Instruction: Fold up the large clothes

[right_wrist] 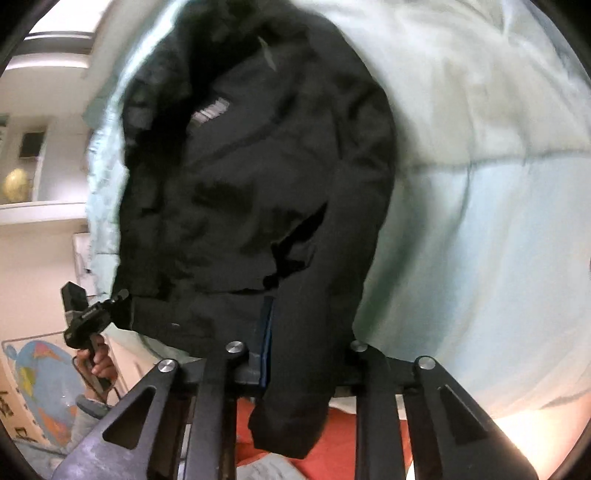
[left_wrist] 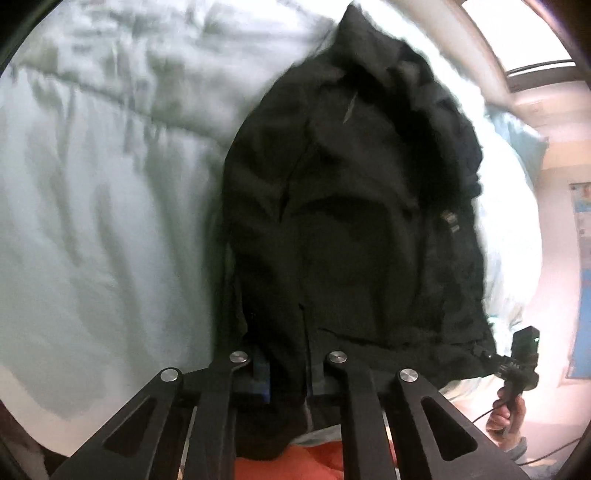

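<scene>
- Progress check: I'd say barely started. The jacket (left_wrist: 354, 206) is black, bulky and not folded at all, just hanging or dragged lengthwise over the pale bedding (left_wrist: 96, 206), collar end far, hem end near.
- Left gripper (left_wrist: 288, 373) is clamped on the near hem. Cloth is bunched between its fingers with a blue pad peeking out beside it.
- Right gripper (right_wrist: 291, 365) is pinched on the other near corner, and a sleeve (right_wrist: 295, 417) or a loose hem corner droops down past it. Each gripper also shows up in the other camera: the right one (left_wrist: 517, 362) at the jacket's right corner, the left one (right_wrist: 88, 321) at the left corner, both held in a bare hand.
- So both corners are held and the jacket is stretched between them. My guess is the spreading-out step is in hand. Still left: lay it flat, tuck the sleeves in, fold the body over.
- Both views are motion-blurred, so I can't tell if the far end touches the bedding or hangs just above it.
- Other stuff: something orange-red (right_wrist: 340, 435) sits near and low under the grippers, with what looks like a white paper (right_wrist: 266, 470) on it. A world map (right_wrist: 48, 391) is on the wall to one side, plus shelves (right_wrist: 37, 210) and a window (left_wrist: 517, 33) far off.
- In the way: that dangling sleeve could get trapped under the body, and the rumpled bedding won't give a flat surface. The thick padding probably springs back too.
</scene>
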Demonstrator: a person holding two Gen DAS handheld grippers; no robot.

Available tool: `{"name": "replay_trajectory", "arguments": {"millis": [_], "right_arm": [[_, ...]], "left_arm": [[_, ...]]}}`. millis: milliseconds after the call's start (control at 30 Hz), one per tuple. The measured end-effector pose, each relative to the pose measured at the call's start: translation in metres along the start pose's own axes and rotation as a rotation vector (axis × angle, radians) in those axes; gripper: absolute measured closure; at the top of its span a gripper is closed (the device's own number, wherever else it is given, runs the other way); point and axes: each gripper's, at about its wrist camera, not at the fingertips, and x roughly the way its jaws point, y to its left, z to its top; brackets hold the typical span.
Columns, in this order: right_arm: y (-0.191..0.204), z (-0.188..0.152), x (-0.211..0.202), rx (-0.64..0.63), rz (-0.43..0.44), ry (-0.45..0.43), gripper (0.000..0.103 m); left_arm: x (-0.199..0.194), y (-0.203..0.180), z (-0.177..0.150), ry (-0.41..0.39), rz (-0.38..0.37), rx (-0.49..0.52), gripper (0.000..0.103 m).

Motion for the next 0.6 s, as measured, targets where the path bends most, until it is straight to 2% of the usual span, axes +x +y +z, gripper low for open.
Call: {"name": "replay_trajectory", "arguments": {"millis": [133, 267, 400, 600], "right_arm": [[0.024, 0.018, -0.03, -0.064, 0.01, -0.073, 0.083], [0.051, 0.037, -0.044, -0.108, 0.061, -0.133, 0.083], [0.069, 0.049, -0.059, -0.147, 0.092, -0.197, 0.083], [0.073, 0.073, -0.088, -0.149, 0.157, -0.295, 0.083]], "left_arm": [[-0.039, -0.016, 0.018, -0.105, -0.129, -0.005, 0.093], [-0.055, -0.045, 0.041, -0.16, -0.179, 0.035, 0.093], [-0.066, -0.076, 0.069, -0.189, -0.193, 0.093, 0.092], [-0.083, -0.094, 0.106, -0.262, -0.243, 0.08, 0.092]]}}
